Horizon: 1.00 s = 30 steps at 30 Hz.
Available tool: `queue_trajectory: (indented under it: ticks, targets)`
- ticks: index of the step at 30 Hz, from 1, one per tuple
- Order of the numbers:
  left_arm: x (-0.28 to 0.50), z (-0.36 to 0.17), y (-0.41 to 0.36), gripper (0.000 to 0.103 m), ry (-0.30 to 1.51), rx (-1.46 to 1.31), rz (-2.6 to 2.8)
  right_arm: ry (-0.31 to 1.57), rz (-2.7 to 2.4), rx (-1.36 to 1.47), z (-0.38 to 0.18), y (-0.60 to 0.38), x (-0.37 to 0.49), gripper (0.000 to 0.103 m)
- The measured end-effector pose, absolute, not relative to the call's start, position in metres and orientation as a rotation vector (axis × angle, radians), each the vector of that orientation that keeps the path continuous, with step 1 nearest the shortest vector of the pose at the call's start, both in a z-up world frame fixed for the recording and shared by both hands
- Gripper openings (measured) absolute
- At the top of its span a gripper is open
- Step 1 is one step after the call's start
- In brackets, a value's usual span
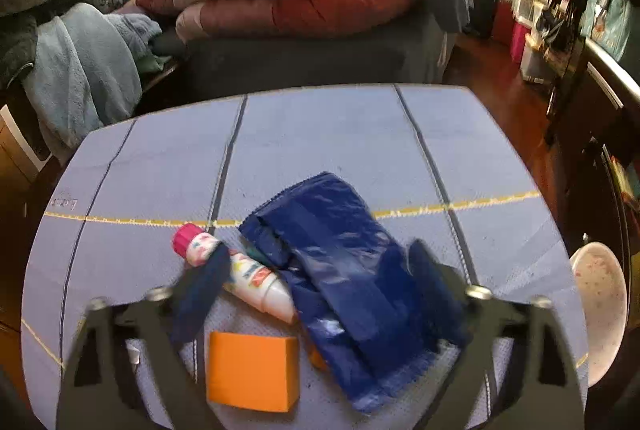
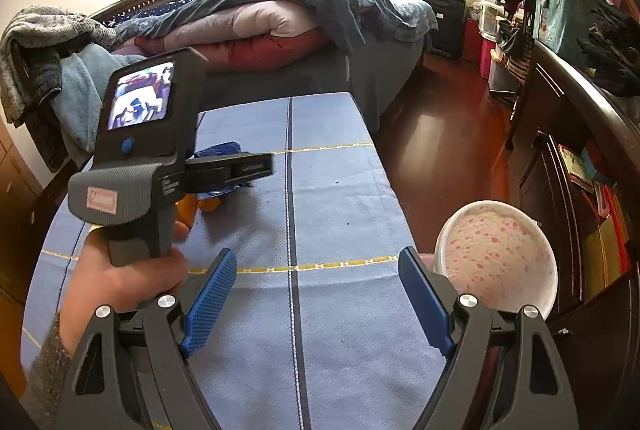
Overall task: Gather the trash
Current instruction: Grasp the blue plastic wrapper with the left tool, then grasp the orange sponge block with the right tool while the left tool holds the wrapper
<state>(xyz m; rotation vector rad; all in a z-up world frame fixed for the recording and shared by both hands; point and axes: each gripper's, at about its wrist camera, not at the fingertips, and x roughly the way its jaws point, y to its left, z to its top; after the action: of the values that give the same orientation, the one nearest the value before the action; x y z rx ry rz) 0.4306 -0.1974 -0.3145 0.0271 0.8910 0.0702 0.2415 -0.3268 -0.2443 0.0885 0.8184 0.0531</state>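
Left wrist view looks down on a blue cloth-covered table [image 1: 320,134], where the left gripper [image 1: 316,270] hangs with its fingers spread wide and nothing between them. Across the lower middle of the frame lies a folded dark blue plastic bag [image 1: 344,262]; its left edge touches a white tube with a pink cap [image 1: 236,270], and an orange box [image 1: 252,370] sits just below the tube. A pink-speckled white bin [image 1: 600,310] shows at the right edge, beside the table. Right wrist view has the right gripper [image 2: 316,294] at the bottom, fingers likewise released and empty, over bare cloth. At left in that frame a hand [image 2: 120,278] grips the other gripper's handle, and the bin stands lower right, just past the right fingertip.
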Motion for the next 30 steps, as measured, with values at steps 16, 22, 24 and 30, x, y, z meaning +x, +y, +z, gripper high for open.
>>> queue_trajectory:
  ticks: [16, 22, 24, 30]
  targets:
    - [0.371, -0.27, -0.078, 0.028, 0.758, -0.296, -0.119, 0.835, 0.15, 0.093, -0.252, -0.286, 0.261, 0.083]
    - [0.353, -0.264, -0.046, 0.031, 0.743, -0.3, -0.071, 0.84, 0.209, 0.052, -0.262, -0.243, 0.285, 0.083]
    - [0.351, -0.263, -0.039, 0.032, 0.737, -0.298, -0.062, 0.853, 0.236, 0.044, -0.267, -0.228, 0.293, 0.081]
    - [0.344, -0.257, -0.023, 0.033, 0.714, -0.285, -0.039, 0.911, 0.283, 0.028, -0.285, -0.193, 0.316, 0.061]
